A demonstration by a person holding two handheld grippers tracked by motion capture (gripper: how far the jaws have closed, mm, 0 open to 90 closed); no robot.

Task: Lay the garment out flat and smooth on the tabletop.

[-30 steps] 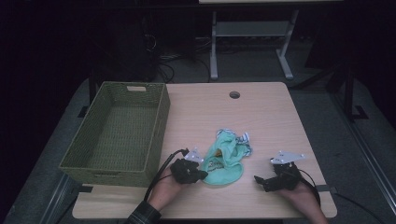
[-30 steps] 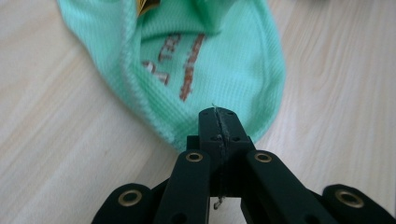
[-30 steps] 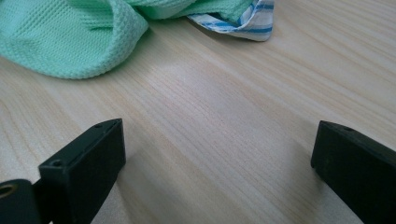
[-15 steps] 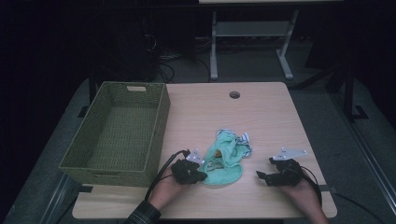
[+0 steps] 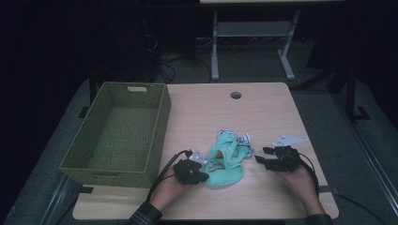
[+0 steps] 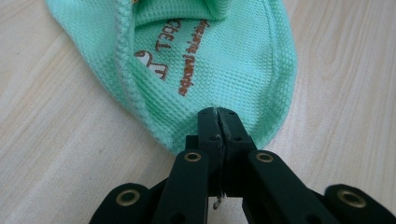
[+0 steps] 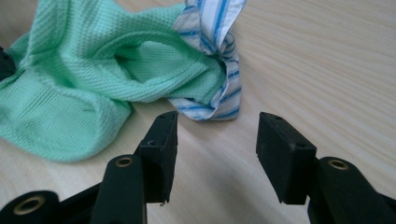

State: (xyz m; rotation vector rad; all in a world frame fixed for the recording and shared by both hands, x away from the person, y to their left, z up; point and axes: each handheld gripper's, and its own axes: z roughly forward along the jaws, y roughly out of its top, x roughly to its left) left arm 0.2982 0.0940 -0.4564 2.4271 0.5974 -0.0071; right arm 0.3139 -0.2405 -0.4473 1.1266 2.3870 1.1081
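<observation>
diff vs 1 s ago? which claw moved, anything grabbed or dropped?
The right claw shifted slightly on the table and its jaws have just been closing; nothing sits between them, and they stand apart short of the striped cloth. Unchanged: the left claw stays shut on the edge of the green garment, the garment lies where it did, and the wicker basket has not moved.

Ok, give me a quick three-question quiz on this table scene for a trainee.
1. True or false: the left gripper is shut on the green garment.
2. What is between the pads of the right gripper? A) striped fabric B) nothing C) a cable
3. On which side of the table does the wicker basket stand in the high view?

Key: 1 true; 2 B, its jaws have just been closing; 3 left.
</observation>
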